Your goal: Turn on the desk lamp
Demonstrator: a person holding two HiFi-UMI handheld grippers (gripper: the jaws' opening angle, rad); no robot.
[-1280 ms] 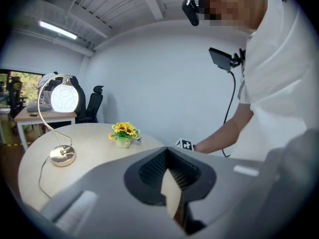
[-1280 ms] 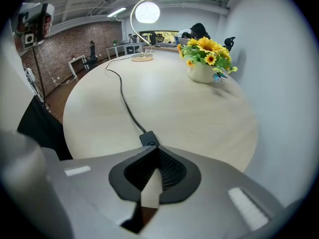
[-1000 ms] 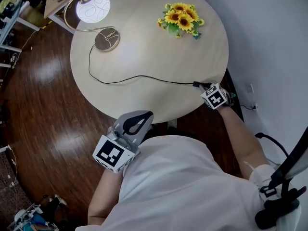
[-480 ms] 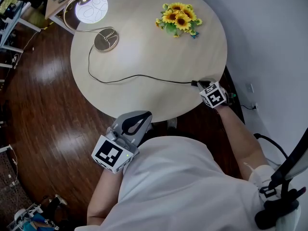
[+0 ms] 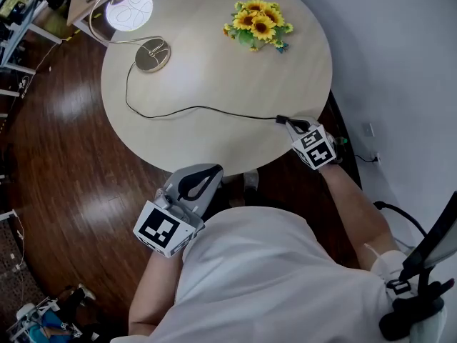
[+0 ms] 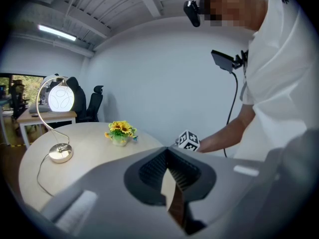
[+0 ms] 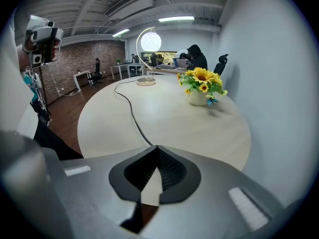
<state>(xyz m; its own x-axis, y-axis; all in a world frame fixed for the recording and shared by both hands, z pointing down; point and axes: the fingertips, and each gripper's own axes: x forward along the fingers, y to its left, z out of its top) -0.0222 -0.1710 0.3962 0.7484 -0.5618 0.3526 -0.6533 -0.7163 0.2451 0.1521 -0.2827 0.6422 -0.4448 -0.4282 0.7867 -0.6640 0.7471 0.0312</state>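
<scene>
The desk lamp's round globe (image 5: 128, 9) glows white above its curved stem and metal base (image 5: 153, 55) at the far left of the round table (image 5: 214, 148). Its black cord (image 5: 200, 108) runs across the top to the near right edge. My right gripper (image 5: 294, 126) is there, shut and empty, with the cord (image 7: 130, 108) leading up to its tip (image 7: 157, 148). The lit lamp (image 7: 152, 41) stands far ahead of it. My left gripper (image 5: 207, 177) is shut on nothing, held close to my body below the table's near edge, with the lamp (image 6: 61, 98) far off to its left.
A small pot of sunflowers (image 5: 255, 26) stands at the table's far right, close to the white wall (image 5: 400, 63). Dark wooden floor (image 5: 64, 170) lies to the left. Desks and office chairs (image 6: 92, 103) are beyond the lamp.
The right gripper has drawn back a little from the cord's end toward my body. The left gripper has hardly moved. The lamp glows in every frame.
</scene>
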